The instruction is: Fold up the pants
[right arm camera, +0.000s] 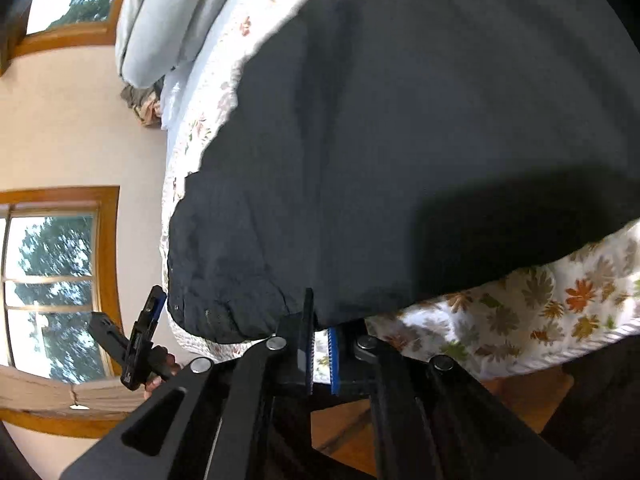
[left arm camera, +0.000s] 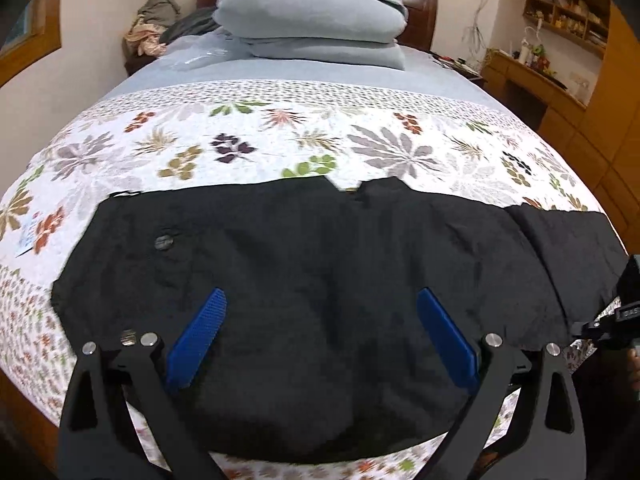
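Here the pants [left arm camera: 312, 264] lie flat across the bed [left arm camera: 280, 140]; the right gripper [right arm camera: 320, 354] pinches their near edge, the left gripper [left arm camera: 320, 332] hovers wide open, empty; that thin pinch could slip during lifting

We see black pants [left arm camera: 320, 264] of matt, slightly napped cloth lying on a quilted cotton-like bedspread [left arm camera: 248, 148] printed with leaves. The left gripper [left arm camera: 320, 320] has matt black arms, shiny round metal rivets and blue plastic pads [left arm camera: 200, 340] with a ribbed, rough face. Soft grey fabric pillows [left arm camera: 316, 12] sit against a glossy dark wooden headboard [left arm camera: 424, 12]. The window frames [right arm camera: 108, 264] are varnished wood.
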A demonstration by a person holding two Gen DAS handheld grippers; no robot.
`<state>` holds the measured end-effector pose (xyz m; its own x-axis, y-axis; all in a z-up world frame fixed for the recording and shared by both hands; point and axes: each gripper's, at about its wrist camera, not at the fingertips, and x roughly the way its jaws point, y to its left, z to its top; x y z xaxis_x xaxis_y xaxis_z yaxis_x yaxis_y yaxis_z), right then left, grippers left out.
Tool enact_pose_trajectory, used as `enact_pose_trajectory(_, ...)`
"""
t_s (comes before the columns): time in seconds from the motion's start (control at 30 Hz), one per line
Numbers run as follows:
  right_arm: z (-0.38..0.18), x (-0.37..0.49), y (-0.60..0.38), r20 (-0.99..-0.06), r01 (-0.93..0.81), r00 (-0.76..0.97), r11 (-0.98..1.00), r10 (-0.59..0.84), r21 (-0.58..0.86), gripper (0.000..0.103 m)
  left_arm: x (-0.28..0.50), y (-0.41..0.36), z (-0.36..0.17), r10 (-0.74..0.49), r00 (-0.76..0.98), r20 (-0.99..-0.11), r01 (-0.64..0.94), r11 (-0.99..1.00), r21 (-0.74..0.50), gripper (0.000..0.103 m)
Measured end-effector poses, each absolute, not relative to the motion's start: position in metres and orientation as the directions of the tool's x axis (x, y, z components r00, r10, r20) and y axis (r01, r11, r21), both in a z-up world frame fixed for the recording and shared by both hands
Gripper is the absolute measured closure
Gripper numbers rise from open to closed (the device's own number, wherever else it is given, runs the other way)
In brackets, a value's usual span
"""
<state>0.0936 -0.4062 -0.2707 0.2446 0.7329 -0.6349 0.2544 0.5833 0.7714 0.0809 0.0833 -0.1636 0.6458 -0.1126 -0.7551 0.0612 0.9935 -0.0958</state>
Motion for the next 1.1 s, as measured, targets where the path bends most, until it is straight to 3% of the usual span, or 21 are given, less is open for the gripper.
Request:
enact_pose_trajectory(0.07,-0.27,0.092,-0.412,-0.619,0.251,0.238,0.569,0.748,0.783,0.091,0.086,0.072,-0.167,-0.127,0.639,-0.758,0.082,0.992,-0.096,0.006)
enact_pose_trajectory(0.17,-0.249,0.079,-0.443,-0.631,0.205,0.246,0.596,0.736,0.776,0.067,0.093,0.054,-0.178,-0.132,0.621,-0.773,0.109,0.991,-0.082,0.006)
enact_pose_trajectory(0.27,-0.23,0.074,-0.462,-0.655,0.156,0.268,0.639,0.706,0.753,0.067,0.099,0.04,-0.193,-0.11,0.597,-0.795,0.127,0.991,-0.042,0.006)
enact_pose_trajectory(0.43,-0.191,0.051,-0.546,-0.688,0.191,0.457,0.693,0.564,0.695,0.066,0.098,0.032,-0.206,-0.09,0.568,-0.818,0.127,0.992,-0.021,0.006)
enact_pose_trajectory(0.5,-0.178,0.039,-0.588,-0.722,0.237,0.536,0.743,0.438,0.626,0.053,0.096,0.031,-0.204,-0.09,0.563,-0.821,0.12,0.992,-0.027,0.006)
enact_pose_trajectory(0.67,-0.171,0.01,-0.683,-0.749,0.392,0.621,0.735,0.232,0.553,0.049,0.087,0.021,-0.192,-0.117,0.572,-0.812,0.113,0.992,-0.063,0.006)
enact_pose_trajectory(0.83,-0.198,-0.005,-0.741,-0.702,0.447,0.672,0.626,0.238,0.64,0.042,0.083,-0.009,-0.184,-0.139,0.573,-0.808,0.166,0.985,-0.052,0.006)
enact_pose_trajectory(1.1,-0.244,-0.015,-0.774,-0.572,0.39,0.74,0.468,0.354,0.793,0.04,0.084,-0.035,-0.192,-0.137,0.538,-0.832,0.177,0.983,-0.047,0.006)
